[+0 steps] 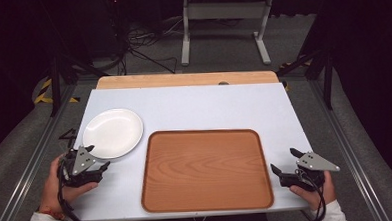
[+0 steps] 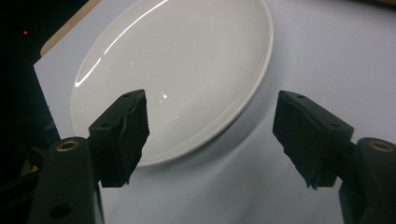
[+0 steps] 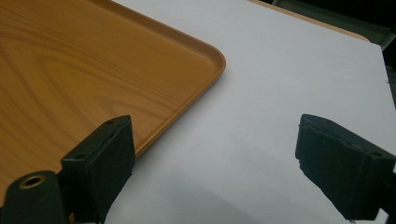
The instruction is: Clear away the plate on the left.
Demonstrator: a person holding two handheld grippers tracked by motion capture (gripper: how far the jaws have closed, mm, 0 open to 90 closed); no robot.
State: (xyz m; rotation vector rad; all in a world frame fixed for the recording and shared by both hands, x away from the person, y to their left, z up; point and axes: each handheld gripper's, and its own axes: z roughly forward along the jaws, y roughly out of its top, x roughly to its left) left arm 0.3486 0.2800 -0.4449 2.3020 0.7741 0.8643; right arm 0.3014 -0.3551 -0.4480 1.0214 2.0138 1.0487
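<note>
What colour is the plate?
The plate is plain white and glossy, with no pattern. The left gripper view shows it best.

White desk (image 1: 194, 108): white plate (image 1: 113, 132) near left edge, wooden tray (image 1: 205, 169) centre-near, just beside plate.

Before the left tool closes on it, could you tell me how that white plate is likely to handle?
The white plate looks glossy, so it is probably slippery between the pads. It appears rigid, likely ceramic, so fragile if dropped. Its shallow rim lies flat on the table, so a push should probably slide it rather than tip it.
</note>
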